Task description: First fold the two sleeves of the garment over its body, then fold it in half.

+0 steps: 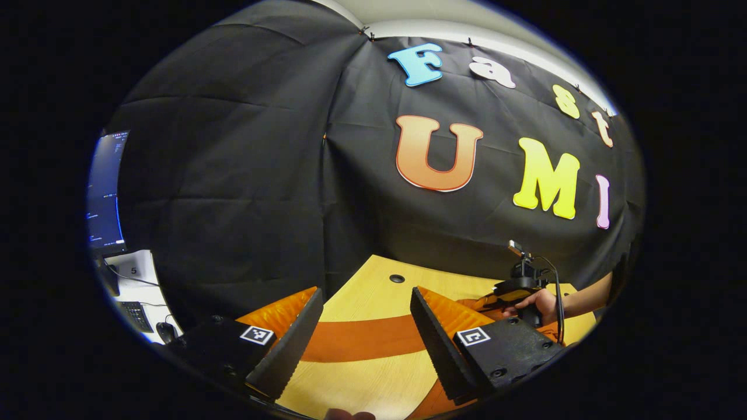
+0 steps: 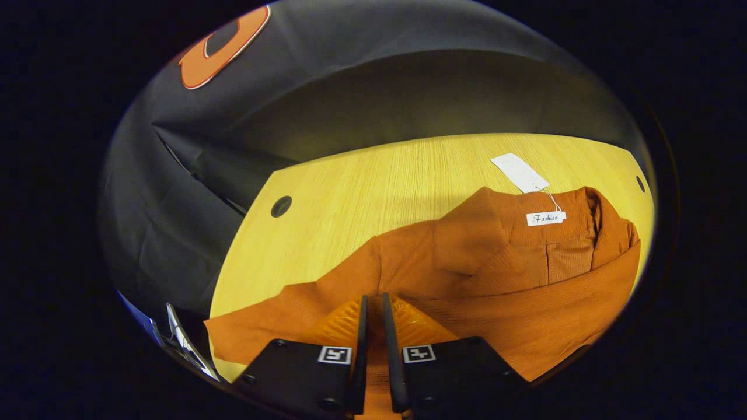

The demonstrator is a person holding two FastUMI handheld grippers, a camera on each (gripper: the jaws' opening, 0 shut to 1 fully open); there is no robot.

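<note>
Left gripper view: the left tool [image 1: 366, 326] hangs spread open above the worktop [image 1: 373, 291], an orange sleeve [image 1: 362, 341] crossing beneath. Right gripper view: the right tool [image 2: 373, 318] pinches the orange garment [image 2: 496, 280] spread on the worktop, near its hang tag [image 2: 519, 173].

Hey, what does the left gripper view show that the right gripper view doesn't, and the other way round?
Left gripper view: the open left claw, a monitor, a keyboard and a person's hand farther off. Right gripper view: the right claw pinching the garment, its collar and white tags. Shared: the orange garment, the wooden table and the black cloth wall.
</note>
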